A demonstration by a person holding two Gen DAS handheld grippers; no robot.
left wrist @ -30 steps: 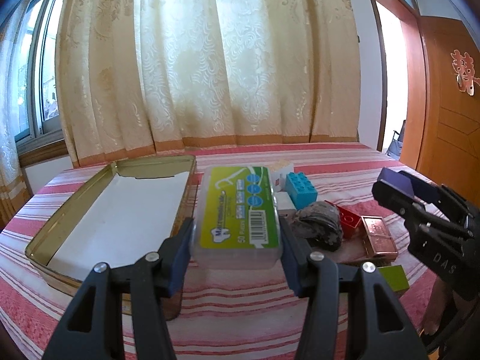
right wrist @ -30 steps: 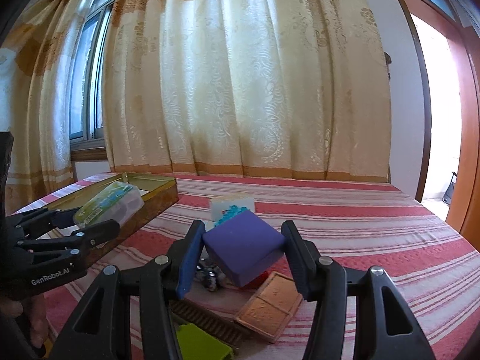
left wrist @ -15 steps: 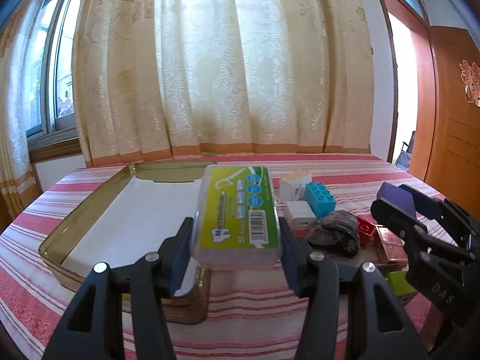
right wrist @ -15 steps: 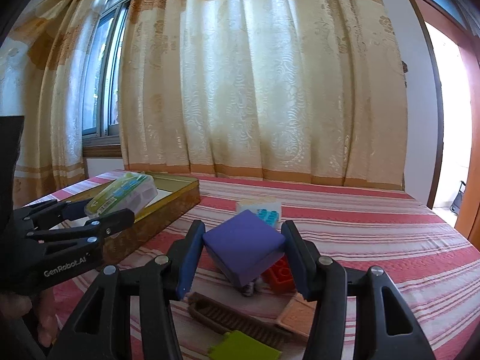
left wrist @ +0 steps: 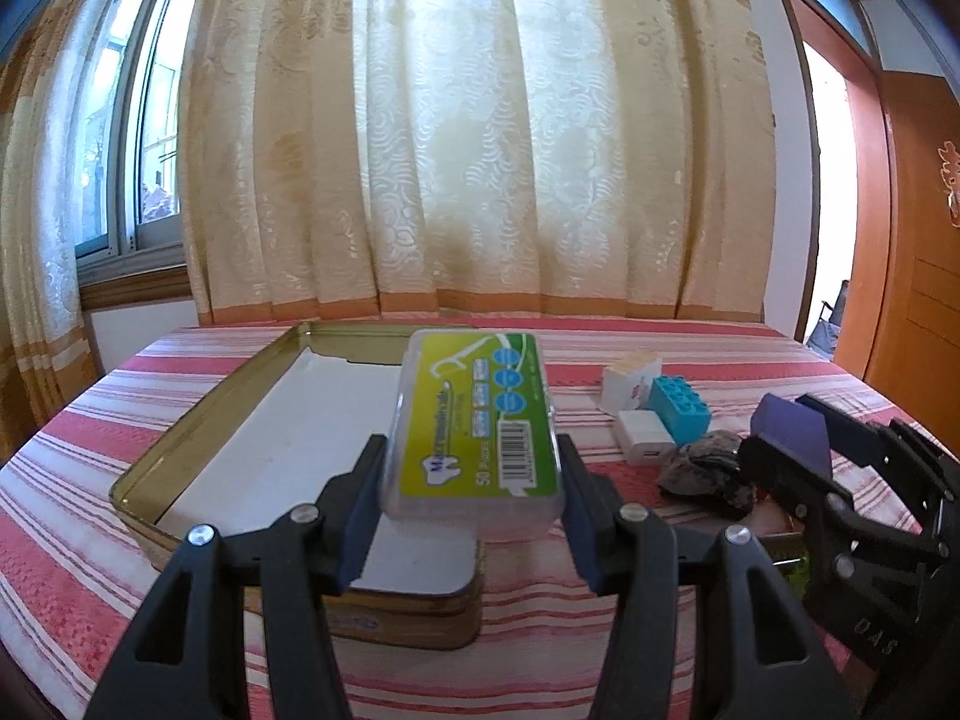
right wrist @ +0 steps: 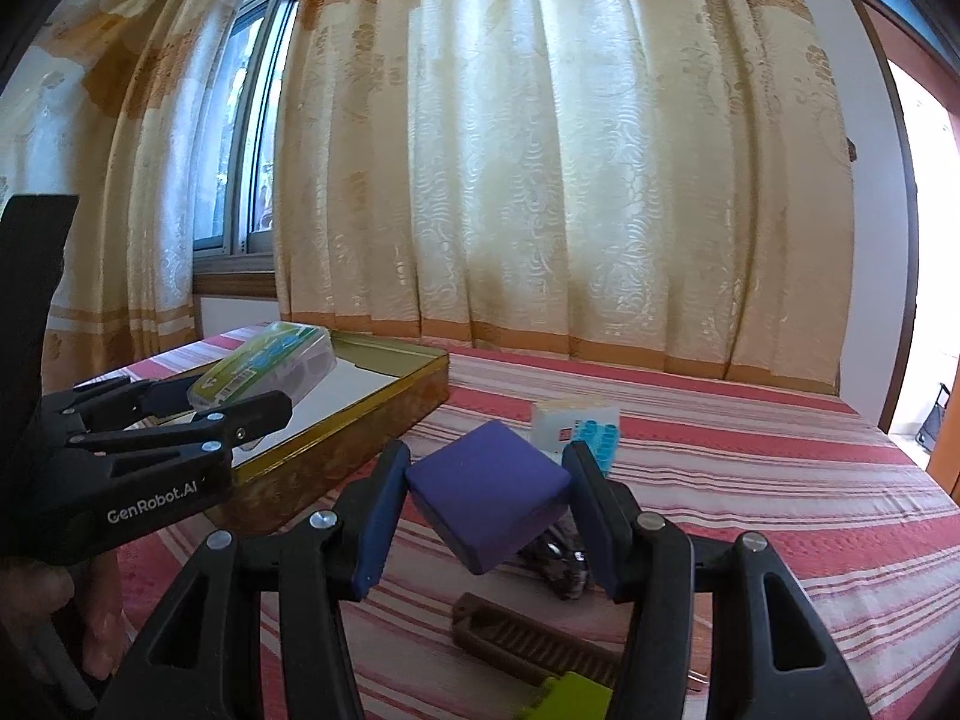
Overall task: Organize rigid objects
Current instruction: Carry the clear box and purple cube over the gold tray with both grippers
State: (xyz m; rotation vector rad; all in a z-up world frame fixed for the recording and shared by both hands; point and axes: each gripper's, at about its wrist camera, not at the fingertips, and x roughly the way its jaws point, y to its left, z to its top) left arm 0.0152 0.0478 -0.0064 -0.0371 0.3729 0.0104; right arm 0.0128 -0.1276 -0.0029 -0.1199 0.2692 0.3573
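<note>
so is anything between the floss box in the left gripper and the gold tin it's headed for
Nothing visible is. The left gripper holds the floss box above the near right corner of the gold tin, whose white lining is bare. The loose items lie on the tablecloth to the right, outside it.

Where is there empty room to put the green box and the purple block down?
The white floor of the gold tin is bare, right under the green box in the left claw. The striped cloth toward the curtain is free too. It is crowded below the purple block: blue brick, white cubes, dark lump, brown comb.
</note>
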